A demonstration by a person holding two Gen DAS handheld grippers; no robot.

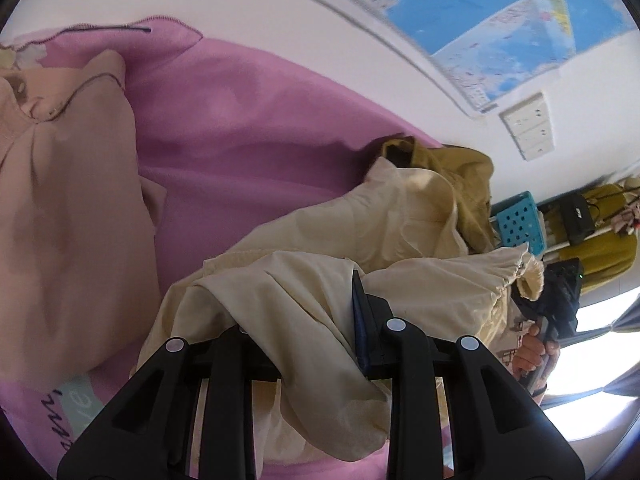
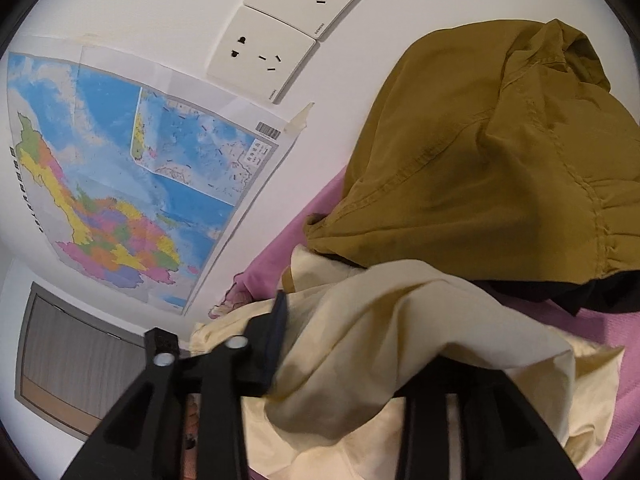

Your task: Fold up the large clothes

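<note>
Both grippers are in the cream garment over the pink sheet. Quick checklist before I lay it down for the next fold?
1. Left gripper pinching the cream garment: ok, cloth runs between its fingers.
2. Right gripper grip: cannot tell, cloth drapes over one finger and hides the pads.
3. Garment spread flat: not ok, bunched and creased.
4. Olive garment clear of the cream one: not ok, they overlap at its lower edge.
5. Bare pink sheet to lay it on: ok.
6. Pillow clear: ok, apart from the garment.
</note>
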